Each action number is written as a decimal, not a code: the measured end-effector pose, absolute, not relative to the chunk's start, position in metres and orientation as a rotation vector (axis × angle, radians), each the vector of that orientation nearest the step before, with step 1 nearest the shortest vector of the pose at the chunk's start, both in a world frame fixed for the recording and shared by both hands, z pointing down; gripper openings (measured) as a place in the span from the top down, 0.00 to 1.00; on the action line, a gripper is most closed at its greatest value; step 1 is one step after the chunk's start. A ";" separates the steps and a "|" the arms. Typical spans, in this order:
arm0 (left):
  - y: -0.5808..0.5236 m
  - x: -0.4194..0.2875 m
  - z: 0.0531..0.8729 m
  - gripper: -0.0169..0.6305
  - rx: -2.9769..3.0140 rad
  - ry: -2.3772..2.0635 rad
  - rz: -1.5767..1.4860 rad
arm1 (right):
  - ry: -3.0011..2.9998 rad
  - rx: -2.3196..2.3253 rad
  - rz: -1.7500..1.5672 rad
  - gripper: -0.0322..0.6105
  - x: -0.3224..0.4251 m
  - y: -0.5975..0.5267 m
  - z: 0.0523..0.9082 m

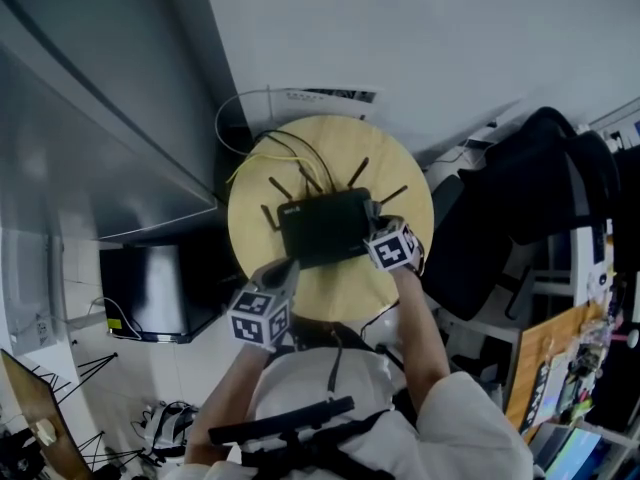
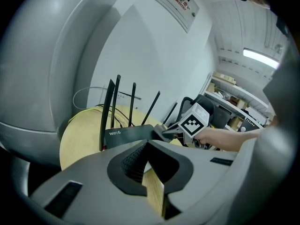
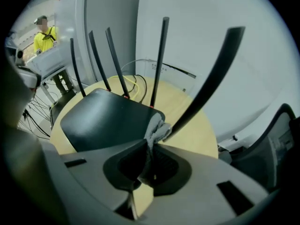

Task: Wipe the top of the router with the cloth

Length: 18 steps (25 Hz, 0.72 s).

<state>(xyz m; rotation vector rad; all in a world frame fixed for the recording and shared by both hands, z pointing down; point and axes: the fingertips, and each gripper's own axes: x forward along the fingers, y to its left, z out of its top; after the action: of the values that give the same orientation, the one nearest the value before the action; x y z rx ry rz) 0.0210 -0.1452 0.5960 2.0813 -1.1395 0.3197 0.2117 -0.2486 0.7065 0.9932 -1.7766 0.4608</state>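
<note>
Right tongs (image 3: 151, 146) pinch the grey cloth (image 3: 157, 128) against the router (image 3: 103, 118) corner just ahead. The left tongs (image 2: 145, 143), closed and empty, wait beside its near edge. Most of the top seems left to wipe.

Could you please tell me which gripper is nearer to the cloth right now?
Right. The right gripper is shut on the cloth at the router's right edge; the left gripper sits by the router's front left corner, away from the cloth.
</note>
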 end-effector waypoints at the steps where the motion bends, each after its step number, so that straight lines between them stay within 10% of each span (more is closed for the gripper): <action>1: -0.144 0.020 0.596 0.99 2.080 -1.139 0.323 | -1.789 0.989 0.445 0.90 0.208 -0.251 0.704; 18: -0.122 -0.020 0.598 0.99 2.013 -1.242 0.305 | -1.951 0.658 0.486 0.90 0.053 -0.226 0.709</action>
<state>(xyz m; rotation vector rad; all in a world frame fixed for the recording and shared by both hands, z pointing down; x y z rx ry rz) -0.0198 -0.1217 0.5978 2.0130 -1.2416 0.3048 0.0532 -0.2260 0.7089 0.6582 -1.9515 0.4861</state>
